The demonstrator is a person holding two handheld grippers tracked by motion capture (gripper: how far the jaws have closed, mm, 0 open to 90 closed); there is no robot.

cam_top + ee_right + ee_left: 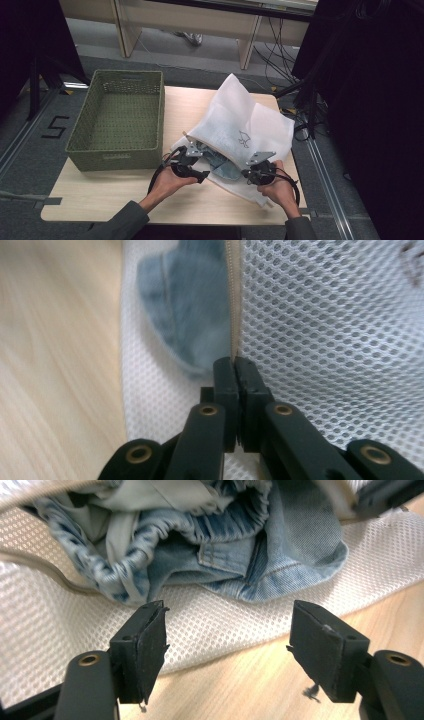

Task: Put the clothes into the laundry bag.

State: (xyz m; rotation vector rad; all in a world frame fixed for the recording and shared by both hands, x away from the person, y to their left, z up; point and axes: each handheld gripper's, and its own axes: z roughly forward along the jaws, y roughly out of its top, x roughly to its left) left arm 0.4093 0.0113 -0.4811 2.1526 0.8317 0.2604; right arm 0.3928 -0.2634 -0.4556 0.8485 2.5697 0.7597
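1. Two grippers are at work by the near edge of the table [120,197], both at a white mesh laundry bag [250,125] that lies on the right half of the tabletop and reaches toward the far right corner.
2. I see my right gripper [235,362] with its jaws pressed together on the bag's beige zipper edge [233,300], pinching it at the bag's mouth.
3. My left gripper [227,630] stands with its jaws wide apart and nothing between them, just short of the bag's opening.
4. Blue denim clothing [240,550] spills out of the open mouth onto the mesh, lying between the two grippers.
5. One green woven basket [120,120] sits at the left side of the table, well apart from the bag's mouth.
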